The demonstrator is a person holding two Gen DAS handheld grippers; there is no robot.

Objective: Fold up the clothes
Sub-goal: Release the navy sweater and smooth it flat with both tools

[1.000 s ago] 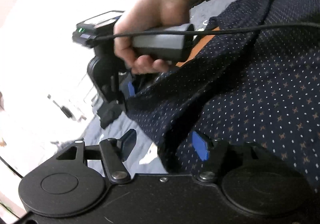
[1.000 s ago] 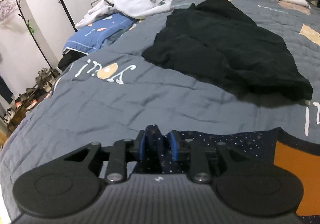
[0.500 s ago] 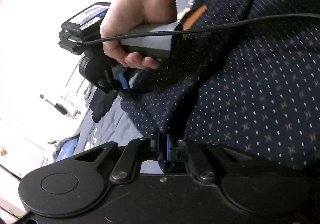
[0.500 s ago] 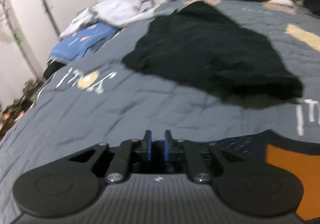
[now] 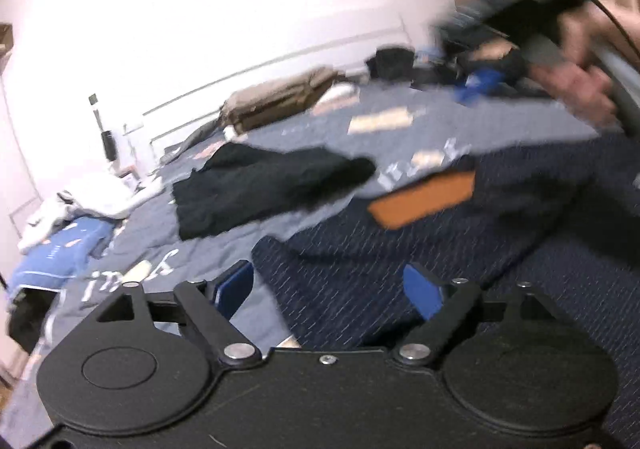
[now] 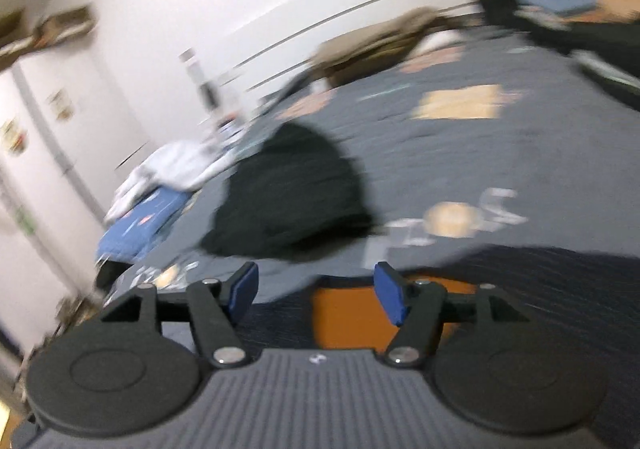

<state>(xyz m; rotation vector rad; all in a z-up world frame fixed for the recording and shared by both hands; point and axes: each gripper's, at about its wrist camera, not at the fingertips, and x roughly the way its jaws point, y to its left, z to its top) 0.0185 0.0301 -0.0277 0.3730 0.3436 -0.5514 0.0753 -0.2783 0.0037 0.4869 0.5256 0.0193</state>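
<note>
Looking through my left wrist camera, I see the left gripper (image 5: pixel 328 291) with its blue pads wide apart and nothing pinched between them; its jaws have just been opening, and the navy dotted garment (image 5: pixel 460 249) lies loose on the bed below and ahead of the fingers. That garment carries an orange patch (image 5: pixel 424 199) and is spread over the near side of the grey quilt (image 5: pixel 500 129). Up at the right of this view, blurred, a hand (image 5: pixel 580 85) grips the handle of my right gripper (image 5: pixel 476 83), raised above the bed. From my right wrist camera the right gripper's blue pads also stand well apart with nothing between them, its jaws likewise just opened; under them I see the orange patch and the navy cloth, not clamped. Farther along the quilt lies a black garment (image 6: pixel 296 201), apart from the navy one. Beyond it, near the left edge of the bed, a white heap of clothing (image 6: pixel 176 169) rests on a blue blanket (image 6: pixel 144 221). A tan folded pile (image 5: pixel 280 101) sits at the far end by the wall. Both views are smeared by motion.
</note>
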